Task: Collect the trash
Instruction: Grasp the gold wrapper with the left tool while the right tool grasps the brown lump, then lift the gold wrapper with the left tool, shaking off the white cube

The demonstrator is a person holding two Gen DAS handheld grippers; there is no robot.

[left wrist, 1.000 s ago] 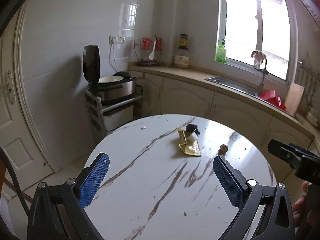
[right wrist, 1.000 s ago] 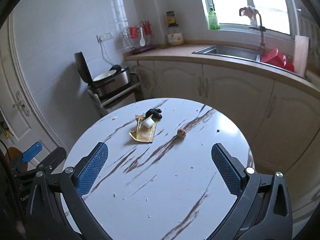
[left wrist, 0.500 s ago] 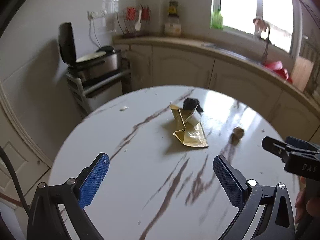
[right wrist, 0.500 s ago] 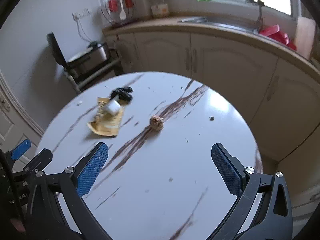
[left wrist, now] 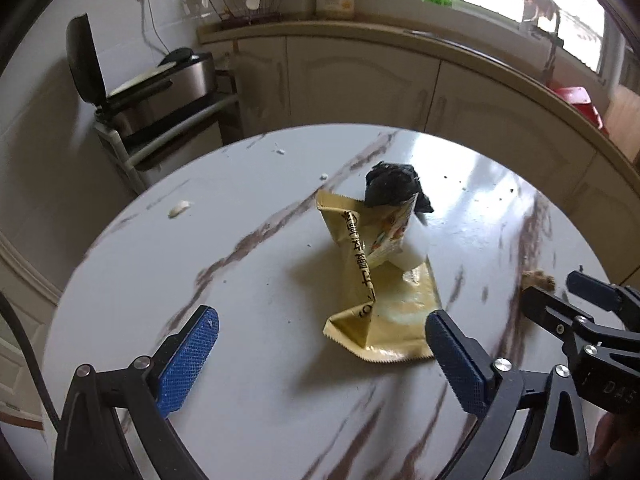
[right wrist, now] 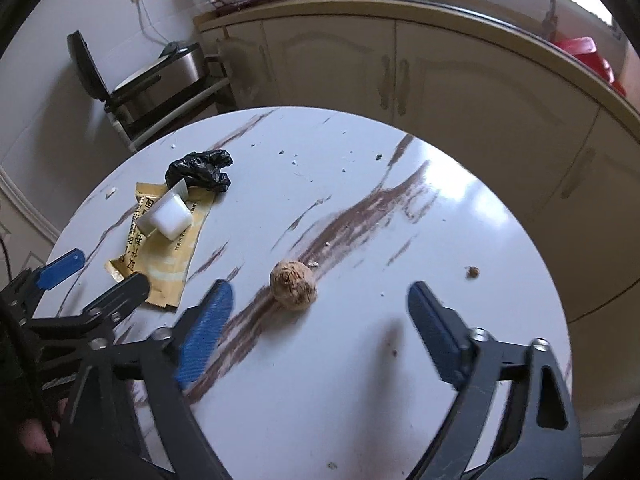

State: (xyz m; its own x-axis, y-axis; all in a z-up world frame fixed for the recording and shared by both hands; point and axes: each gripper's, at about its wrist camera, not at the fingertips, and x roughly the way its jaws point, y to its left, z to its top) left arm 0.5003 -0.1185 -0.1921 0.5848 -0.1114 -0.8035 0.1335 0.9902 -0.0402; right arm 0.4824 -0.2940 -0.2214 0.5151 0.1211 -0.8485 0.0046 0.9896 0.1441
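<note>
R gripper, jaws just narrowing but nothing pinched yet, sits just short of the brown ball. Looks light, crumbly; take it across the middle. L gripper spread wide by the gold wrapper, left of ball: thin, floppy.

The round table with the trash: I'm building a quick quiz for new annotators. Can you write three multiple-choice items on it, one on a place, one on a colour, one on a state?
1. Where does the white cup rest?
A. on the gold wrapper
B. on the bare marble
C. on the counter

2. What colour is the crumpled bag beside the wrapper?
A. red
B. black
C. green

3. How does the right gripper stand?
A. shut on the brown ball
B. shut on nothing
C. open, ball untouched

Answers:
1 A: the cup lies on the gold wrapper.
2 B: the bag is black plastic.
3 C: the fingers have just been closing, yet the brown ball sits ahead of them, free on the table.
</note>
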